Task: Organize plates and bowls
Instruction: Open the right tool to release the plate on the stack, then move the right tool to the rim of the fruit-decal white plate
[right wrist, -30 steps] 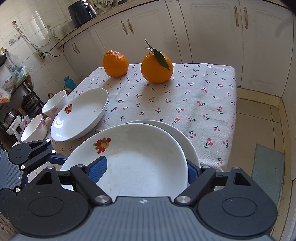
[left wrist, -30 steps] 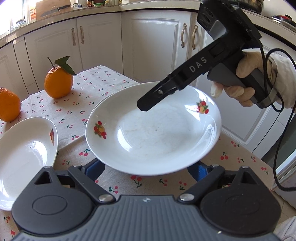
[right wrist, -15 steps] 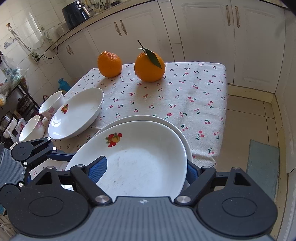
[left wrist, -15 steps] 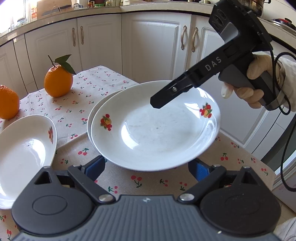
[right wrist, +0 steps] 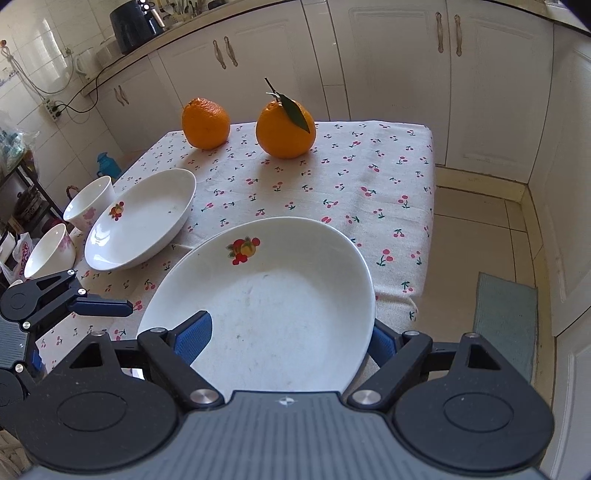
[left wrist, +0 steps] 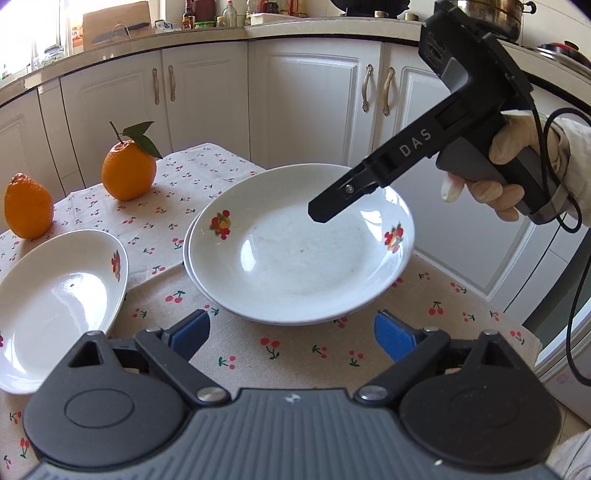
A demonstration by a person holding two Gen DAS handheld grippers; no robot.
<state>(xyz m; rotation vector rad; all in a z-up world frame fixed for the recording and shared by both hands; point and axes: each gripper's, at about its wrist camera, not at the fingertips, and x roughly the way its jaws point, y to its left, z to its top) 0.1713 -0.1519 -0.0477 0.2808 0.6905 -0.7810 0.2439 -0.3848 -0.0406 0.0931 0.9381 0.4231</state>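
Kitchen w/ white cabinets, tiled floor, daylight.
Table under a cherry-print cloth; white panel cabinet doors w/ curved metal handles run behind it from 9 to 3 o'clock, under a pale countertop w/ bottles and a cardboard box. Bright window glare at 10 o'clock in left view. Right view: beige floor tiles at 3 o'clock, greenish mat at 4, white tiled wall w/ a socket and cables at 10, dark appliance on the counter at 11.
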